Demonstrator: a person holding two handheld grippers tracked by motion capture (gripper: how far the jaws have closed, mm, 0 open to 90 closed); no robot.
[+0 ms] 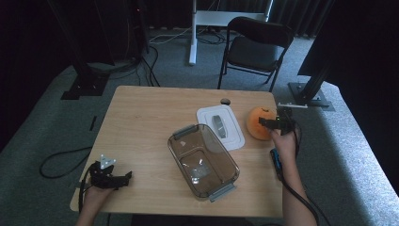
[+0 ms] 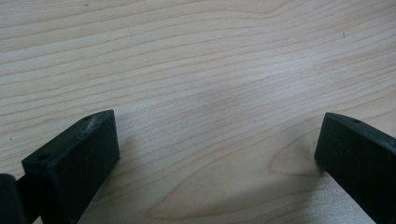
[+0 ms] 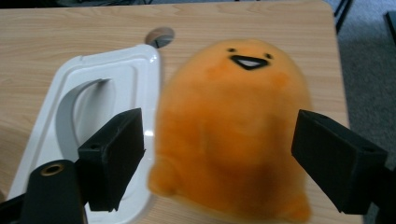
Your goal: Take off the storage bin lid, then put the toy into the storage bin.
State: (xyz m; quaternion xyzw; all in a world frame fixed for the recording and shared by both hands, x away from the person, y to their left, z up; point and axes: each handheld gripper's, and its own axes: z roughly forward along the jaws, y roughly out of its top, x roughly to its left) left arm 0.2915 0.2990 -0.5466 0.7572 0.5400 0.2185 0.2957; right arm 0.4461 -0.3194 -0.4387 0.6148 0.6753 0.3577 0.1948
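Observation:
An orange plush toy point(image 1: 258, 123) with a small black face lies near the table's right edge, beside a white lid point(image 1: 220, 126). My right gripper point(image 1: 274, 123) is open over it; in the right gripper view its jaws stand either side of the plush point(image 3: 233, 135), apart from it. A clear plastic container point(image 1: 203, 161) with grey latches stands empty at the table's middle front. My left gripper point(image 1: 117, 180) rests open near the front left corner, and in the left gripper view there is bare wood point(image 2: 210, 107) between its jaws.
The wooden table point(image 1: 141, 122) has a cable hole point(image 1: 225, 101) at the back. A black folding chair point(image 1: 256, 47) stands behind it, with a white desk leg point(image 1: 192, 33) and dark stands around. Cables trail on the grey carpet at left.

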